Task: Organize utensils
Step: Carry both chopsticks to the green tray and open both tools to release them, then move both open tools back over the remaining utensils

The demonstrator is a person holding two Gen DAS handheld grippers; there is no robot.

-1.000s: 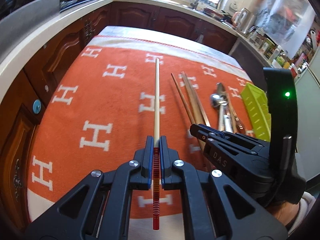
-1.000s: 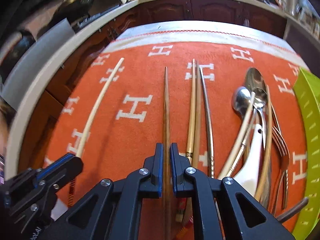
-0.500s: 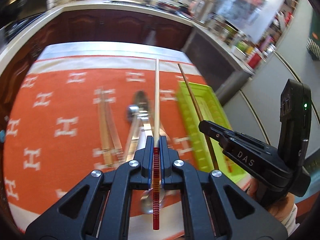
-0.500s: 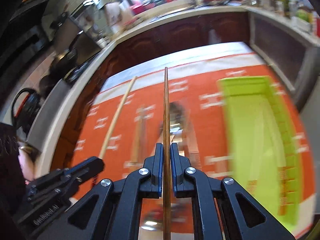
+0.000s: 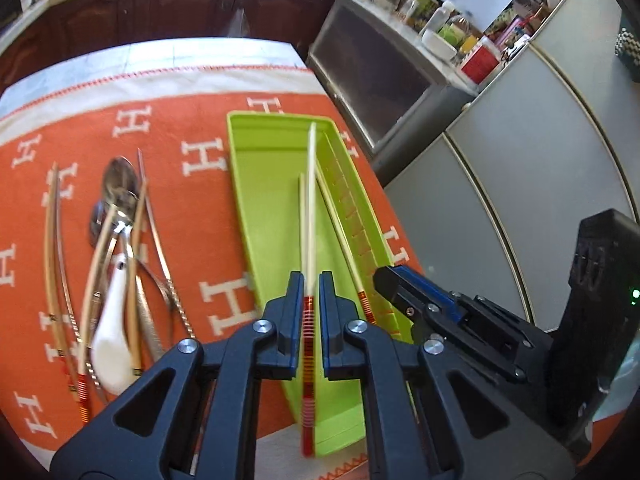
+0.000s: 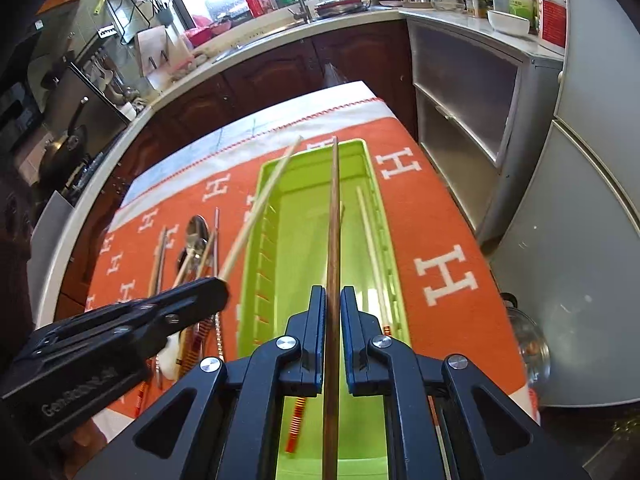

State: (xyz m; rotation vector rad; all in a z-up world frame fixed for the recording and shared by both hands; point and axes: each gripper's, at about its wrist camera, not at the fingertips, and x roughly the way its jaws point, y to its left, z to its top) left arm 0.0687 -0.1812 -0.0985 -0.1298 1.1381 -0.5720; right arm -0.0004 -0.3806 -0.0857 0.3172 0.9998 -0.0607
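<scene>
Two chopsticks are held over the green tray (image 5: 256,184), one per gripper. The left gripper (image 5: 309,312) is pressed together on a pale chopstick (image 5: 310,208), pinched near its red-striped end, with the long pale shaft reaching out above the tray. The right gripper (image 6: 330,320) has a dark wooden chopstick (image 6: 333,216) between its fingers; its jaws are opening, and a thin gap shows on each side of the stick, so the pads no longer appear to press on it. One pale chopstick with a striped end (image 6: 372,248) already lies along the tray's right wall. The remaining utensils (image 5: 120,264) — metal spoons, a white spoon, more chopsticks — lie in a loose heap on the orange cloth (image 5: 192,128), beside the tray and apart from it.

Handling, as judged: each stick is light, stiff and slim, with a smooth surface — likely to swivel or slide in a two-pad pinch. A hold near the thick end, as used here, leaves a long lever, so the tip can droop or swing. A grip nearer mid-length would be steadier. Breakage is unlikely from a low release.
</scene>
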